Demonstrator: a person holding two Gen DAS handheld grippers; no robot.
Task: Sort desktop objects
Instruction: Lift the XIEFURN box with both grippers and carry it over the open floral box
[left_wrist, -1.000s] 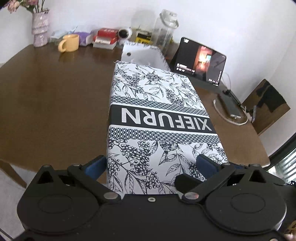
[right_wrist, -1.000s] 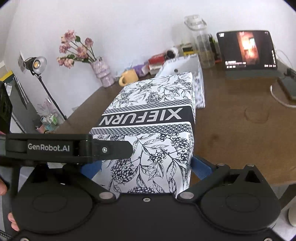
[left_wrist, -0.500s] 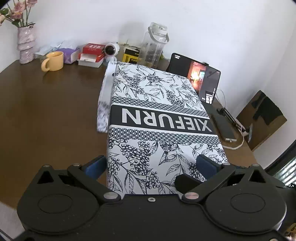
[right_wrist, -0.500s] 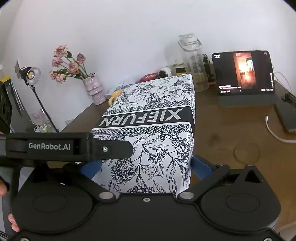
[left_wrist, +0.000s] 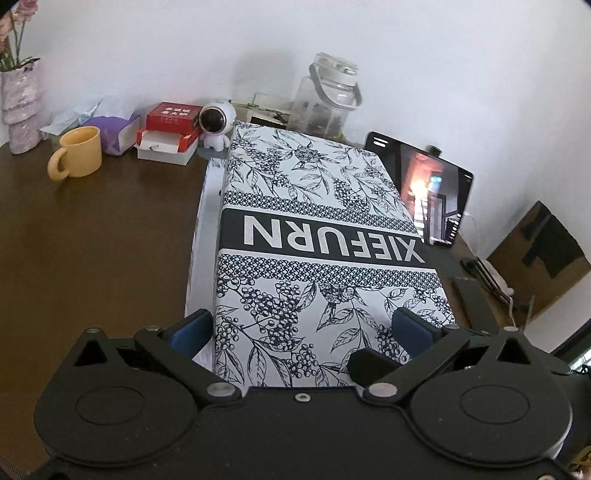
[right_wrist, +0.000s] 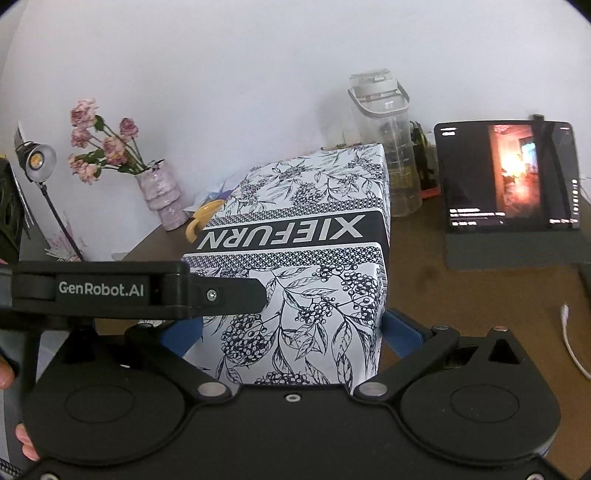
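A large white box with a black leaf print and the word XIEFURN (left_wrist: 317, 243) fills the middle of the left wrist view. It also shows in the right wrist view (right_wrist: 314, 258). My left gripper (left_wrist: 306, 328) is shut on its near end, blue pads on both sides. My right gripper (right_wrist: 291, 332) is shut on the same near end. The box is held above the brown table (left_wrist: 92, 229). A matching patterned lid or tray (left_wrist: 203, 225) lies under the box's left side. The left gripper's black body (right_wrist: 136, 291) crosses the right wrist view.
At the back by the wall stand a yellow mug (left_wrist: 77, 152), a purple tissue box (left_wrist: 116, 133), red and white boxes (left_wrist: 170, 133), a small white robot figure (left_wrist: 217, 122), a clear water jug (left_wrist: 325, 99) and a pink flower vase (right_wrist: 162, 199). A lit tablet (right_wrist: 509, 177) stands at right.
Both grippers have carried the box forward toward the back wall; the items at the back look larger and nearer. The box now covers the patterned lid. The grips have not changed.
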